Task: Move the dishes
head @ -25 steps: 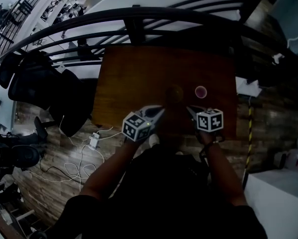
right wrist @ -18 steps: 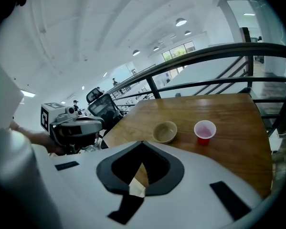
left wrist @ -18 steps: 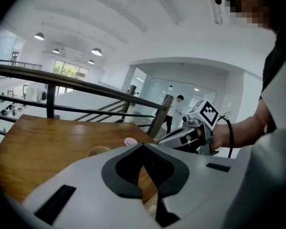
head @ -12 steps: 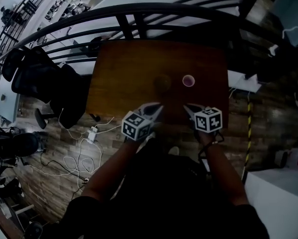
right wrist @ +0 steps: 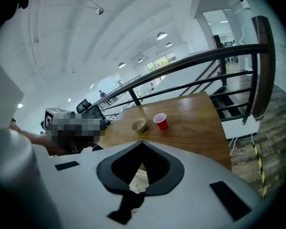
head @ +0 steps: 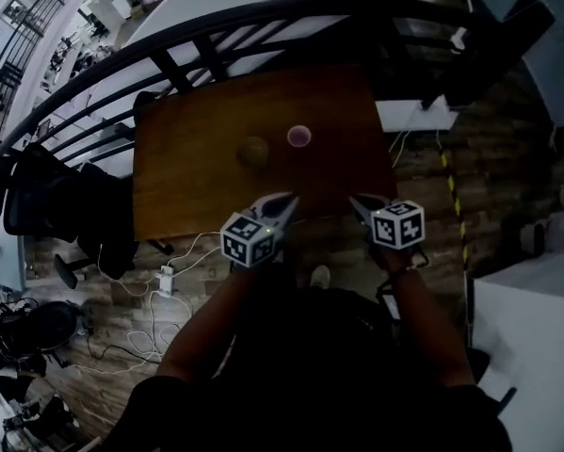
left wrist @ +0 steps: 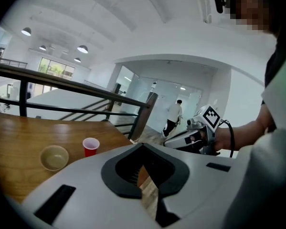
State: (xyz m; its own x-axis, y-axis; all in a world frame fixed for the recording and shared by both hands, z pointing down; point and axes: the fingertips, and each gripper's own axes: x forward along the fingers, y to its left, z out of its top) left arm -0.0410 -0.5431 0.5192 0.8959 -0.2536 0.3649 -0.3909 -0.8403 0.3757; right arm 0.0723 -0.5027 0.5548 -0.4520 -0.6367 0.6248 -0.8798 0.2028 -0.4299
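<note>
There, bowl (head: pixel 253 151) and red cup (head: pixel 299 137) upright, mouths up, on the table (head: pixel 197 191); left gripper (head: pixel 286 199), right gripper (head: pixel 356 201): fingers together.

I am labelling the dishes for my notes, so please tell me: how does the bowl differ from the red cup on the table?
Colour: the bowl is pale tan, while the red cup is red outside.
Shape: the bowl is wide and low, the red cup narrower and taller.
Place: in the head view the bowl stands left of the red cup, with a gap between them.
Both stand upright, mouth up, on the wooden table.
</note>
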